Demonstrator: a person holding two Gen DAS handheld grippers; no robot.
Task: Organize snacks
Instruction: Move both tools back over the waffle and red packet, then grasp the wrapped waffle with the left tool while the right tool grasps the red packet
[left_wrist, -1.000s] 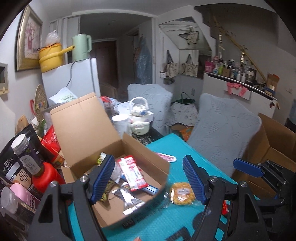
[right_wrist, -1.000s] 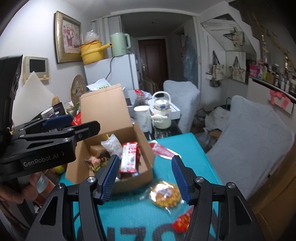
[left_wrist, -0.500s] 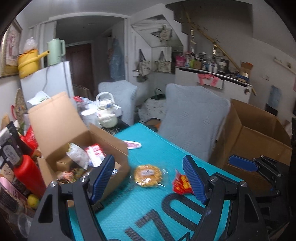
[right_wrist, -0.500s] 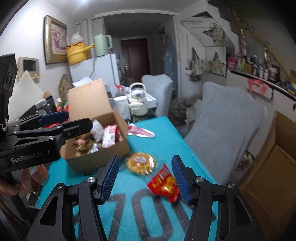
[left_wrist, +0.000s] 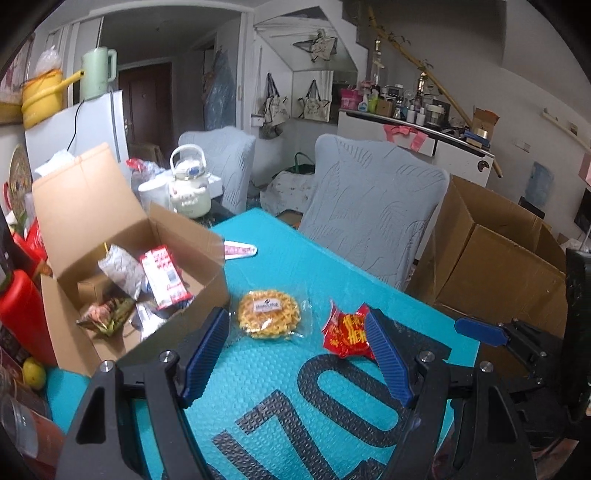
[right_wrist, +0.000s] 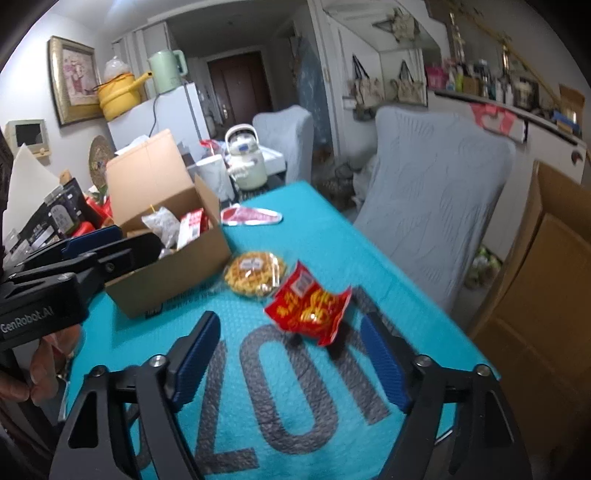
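From my left tongs' camera, the cardboard box is my landmark: it sits with its lid flap up so I can drop snacks straight in, and several packets already lie inside it. Just beside its near right corner, on the teal mat, lies the round waffle snack in clear wrap, and further from the box on that same side is the red snack packet. A pink-and-white wrapper lies beyond the box's far right corner. I judge these three are the ones left to put away. My left gripper stands wide open and holds nothing; the waffle shows between its blue pads, but nothing is pressed. The red packet lies partly behind the right pad.

From my right tongs' camera, the box sits to the left with my left tool crossing in front of it. The waffle touches or nearly touches the box's front corner, and the red packet overlaps the waffle's edge on the side away from the box. My right gripper has just been opening; its jaws are spread wide and empty, lined up toward the red packet, which I take as my next pick.
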